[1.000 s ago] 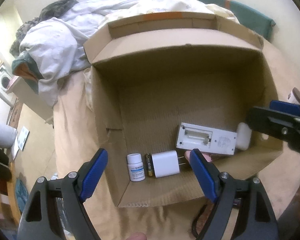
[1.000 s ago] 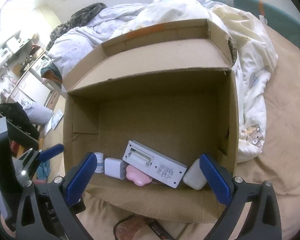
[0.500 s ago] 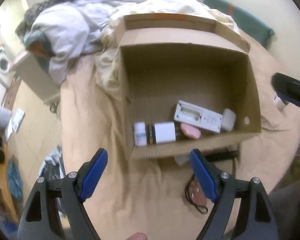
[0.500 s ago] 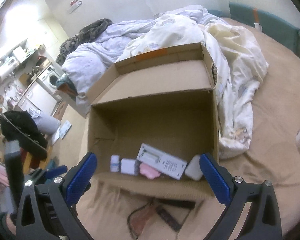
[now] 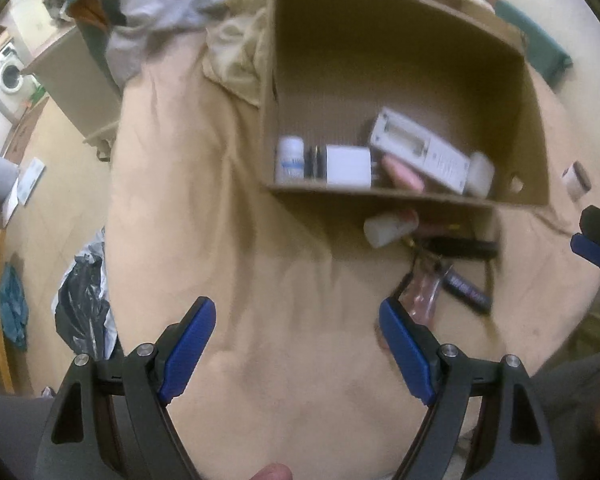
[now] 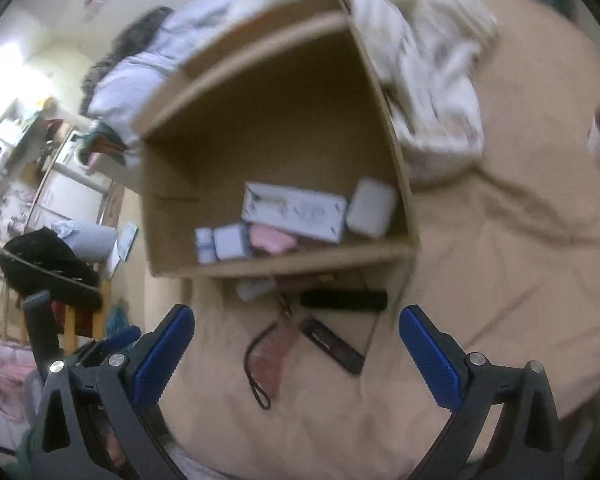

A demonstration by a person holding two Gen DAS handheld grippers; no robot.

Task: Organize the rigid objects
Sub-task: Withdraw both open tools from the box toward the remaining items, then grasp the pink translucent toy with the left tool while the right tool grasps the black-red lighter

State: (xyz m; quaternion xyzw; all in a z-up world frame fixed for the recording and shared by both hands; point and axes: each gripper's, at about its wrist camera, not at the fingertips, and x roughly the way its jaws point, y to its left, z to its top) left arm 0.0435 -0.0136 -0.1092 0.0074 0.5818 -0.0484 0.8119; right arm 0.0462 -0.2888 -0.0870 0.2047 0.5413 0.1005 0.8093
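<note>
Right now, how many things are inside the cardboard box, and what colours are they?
White: 4, namely the little bottle, the charger cube, the long flat device and the rounded case
Pink: 1, the pink thing
Black: 1, the battery
Total: 6 in the cardboard box

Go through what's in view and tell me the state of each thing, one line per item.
Cardboard box: open, flaps up, on the bed.
Pill bottle: in the box, capped.
White charger: in the box, beside the bottle.
Black bar: outside, lying before the box.
Left gripper: open, empty.
Right gripper: open, empty.
</note>
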